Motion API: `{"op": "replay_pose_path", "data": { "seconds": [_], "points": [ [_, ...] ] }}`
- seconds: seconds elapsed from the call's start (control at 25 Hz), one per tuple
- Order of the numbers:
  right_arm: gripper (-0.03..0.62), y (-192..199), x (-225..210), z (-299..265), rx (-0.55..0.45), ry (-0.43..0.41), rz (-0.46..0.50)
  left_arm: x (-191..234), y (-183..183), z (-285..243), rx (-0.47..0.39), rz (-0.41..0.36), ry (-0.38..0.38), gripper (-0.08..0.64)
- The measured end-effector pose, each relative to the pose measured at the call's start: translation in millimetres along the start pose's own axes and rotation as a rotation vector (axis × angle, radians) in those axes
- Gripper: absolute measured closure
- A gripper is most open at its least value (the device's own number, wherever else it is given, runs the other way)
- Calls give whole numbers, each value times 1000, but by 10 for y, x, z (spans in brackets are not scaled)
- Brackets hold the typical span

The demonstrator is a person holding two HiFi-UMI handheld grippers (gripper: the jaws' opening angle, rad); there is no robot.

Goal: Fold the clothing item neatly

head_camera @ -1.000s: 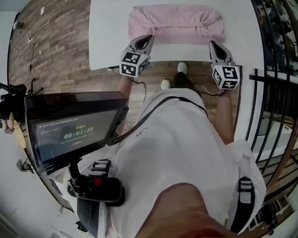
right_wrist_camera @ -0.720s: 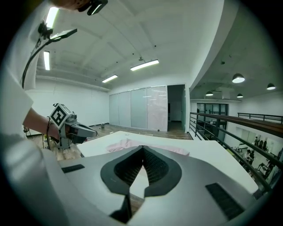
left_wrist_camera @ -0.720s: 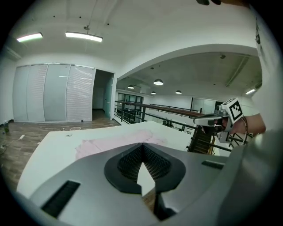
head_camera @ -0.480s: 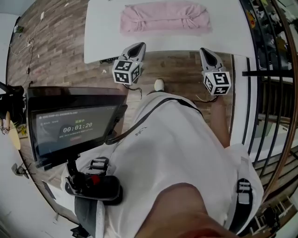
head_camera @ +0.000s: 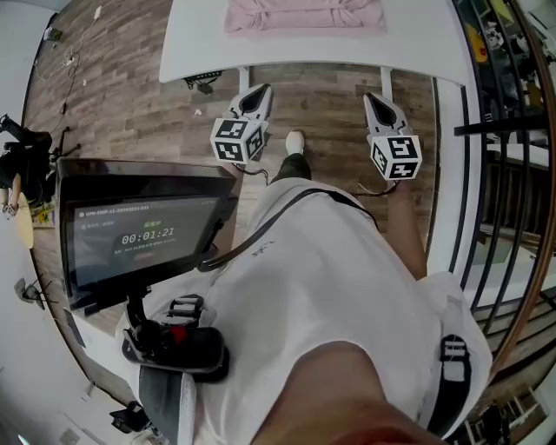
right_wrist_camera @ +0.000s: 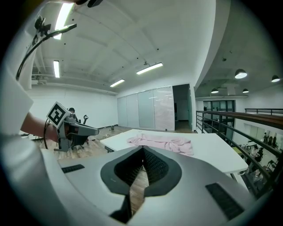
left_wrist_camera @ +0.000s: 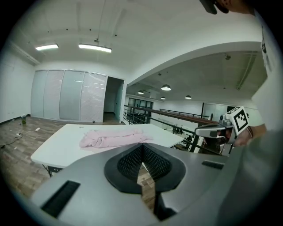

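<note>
Though rumpled, oblong pink garment [head_camera: 304, 16] (soft).

Bright, even light falls from ceiling strip lights [left_wrist_camera: 94, 47] and round downlights [left_wrist_camera: 166, 88], so shadows are soft. Every view bulges like a fisheye, dark at the corners; the white table [head_camera: 200, 43] glares almost featureless from above

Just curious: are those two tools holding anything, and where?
Nothing. Left tool and right tool are shut and empty; the pink garment lies apart on the white table.
</note>
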State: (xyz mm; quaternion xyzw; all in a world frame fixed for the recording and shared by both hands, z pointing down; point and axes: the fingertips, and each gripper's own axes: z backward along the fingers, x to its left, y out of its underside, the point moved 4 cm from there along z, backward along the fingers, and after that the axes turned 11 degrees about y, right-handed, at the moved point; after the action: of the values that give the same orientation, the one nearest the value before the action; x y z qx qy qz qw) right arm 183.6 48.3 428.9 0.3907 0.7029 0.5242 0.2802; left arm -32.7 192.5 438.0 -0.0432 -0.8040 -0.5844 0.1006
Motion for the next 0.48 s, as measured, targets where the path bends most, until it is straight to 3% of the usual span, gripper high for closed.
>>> {"op": "replay_pose_path", "data": {
  "seconds": [0.2,0.36,0.48],
  "points": [
    [589,135,-26,490,-13,0,5,-417,159,332,-26,49,-33,557],
    [589,87,182,1019,-33,-1,42,-777,152,793,-28,18,-54,557],
    [589,46,392,1356,-43,-7,14,-972,156,1142,-47,8,-51,557]
  ]
}}
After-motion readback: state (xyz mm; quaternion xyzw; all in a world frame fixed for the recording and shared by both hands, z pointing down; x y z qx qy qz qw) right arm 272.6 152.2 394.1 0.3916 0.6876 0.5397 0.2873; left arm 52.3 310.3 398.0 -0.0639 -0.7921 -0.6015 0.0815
